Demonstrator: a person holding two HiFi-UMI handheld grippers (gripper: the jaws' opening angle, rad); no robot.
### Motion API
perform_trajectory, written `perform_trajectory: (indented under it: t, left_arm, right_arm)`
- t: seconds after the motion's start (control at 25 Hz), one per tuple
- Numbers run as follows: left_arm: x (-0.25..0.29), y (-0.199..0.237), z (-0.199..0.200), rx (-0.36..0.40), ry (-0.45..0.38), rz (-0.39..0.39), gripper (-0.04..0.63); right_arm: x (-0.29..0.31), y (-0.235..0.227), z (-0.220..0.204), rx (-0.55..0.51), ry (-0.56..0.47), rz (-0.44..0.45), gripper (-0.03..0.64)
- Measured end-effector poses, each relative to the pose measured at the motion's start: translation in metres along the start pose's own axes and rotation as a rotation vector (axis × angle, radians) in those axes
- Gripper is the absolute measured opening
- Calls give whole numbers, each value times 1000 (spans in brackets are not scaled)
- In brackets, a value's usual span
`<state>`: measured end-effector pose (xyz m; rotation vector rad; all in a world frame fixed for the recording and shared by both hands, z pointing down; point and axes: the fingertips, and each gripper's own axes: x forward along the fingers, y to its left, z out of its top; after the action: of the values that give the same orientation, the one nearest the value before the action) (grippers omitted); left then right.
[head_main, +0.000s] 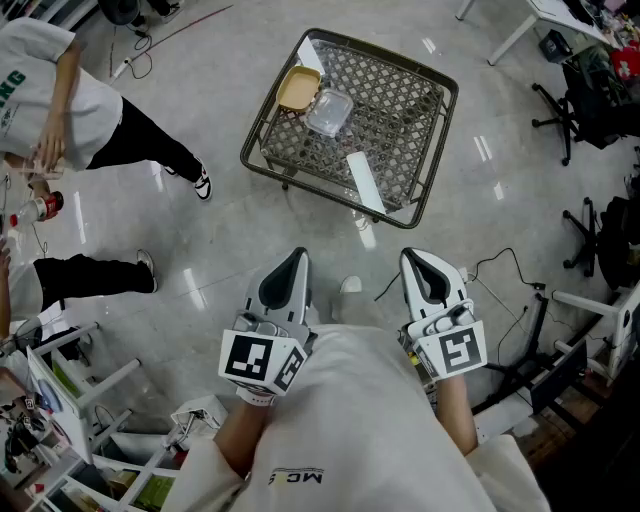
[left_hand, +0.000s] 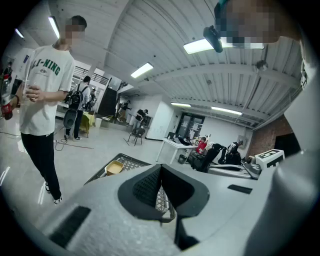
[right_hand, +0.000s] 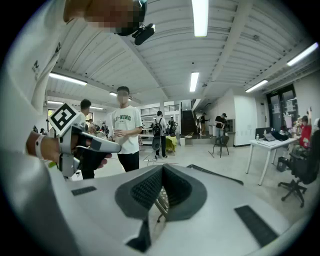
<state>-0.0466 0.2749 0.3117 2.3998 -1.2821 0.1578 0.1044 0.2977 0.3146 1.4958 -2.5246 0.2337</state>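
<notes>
- Left gripper (head_main: 296, 256) sits close below the head camera, jaws pressed together, empty.
- Right gripper (head_main: 414, 257) beside it, likewise closed on nothing.
- Wire basket (head_main: 436, 155) stands on the floor ahead, well apart from both, holding a tan tray (head_main: 298, 88) and a clear container (head_main: 329, 112).

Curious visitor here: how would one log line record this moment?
left tool: shut, empty | right tool: shut, empty | dark wire-mesh table: ahead, untouched | holds: tan square tub, clear plastic tub
</notes>
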Motion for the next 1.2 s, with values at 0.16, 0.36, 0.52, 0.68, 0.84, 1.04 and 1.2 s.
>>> perform_trajectory:
  t: [0.16, 0.36, 0.52, 0.68, 0.84, 1.04, 1.2]
  left_arm:
    - [-4, -35, -3, 56, 3, -47, 25]
    - [-13, -40, -7, 95, -6, -54, 25]
    - [-30, -30, -7, 70, -28, -50, 25]
    - [-41, -15, -1, 63, -44, -61, 25]
    - [-51, 3, 17, 67, -80, -77, 25]
    - [-68, 27, 11, 73, -52, -134, 25]
    - [-76, 63, 16, 49, -76, -103, 25]
  right_arm:
    - [-32, -12, 0, 38, -28, -60, 17]
    - [-46, 3, 7, 31, -66, -58, 17]
    - [-43, 24, 9, -23, -55, -47, 17]
    - [-39, 34, 16, 35, -62, -85, 17]
    - [-27, 48, 18, 73, -62, -107, 17]
    - [-4, 80, 26, 60, -80, -88, 17]
    - [23, 97, 31, 97, -103, -90, 17]
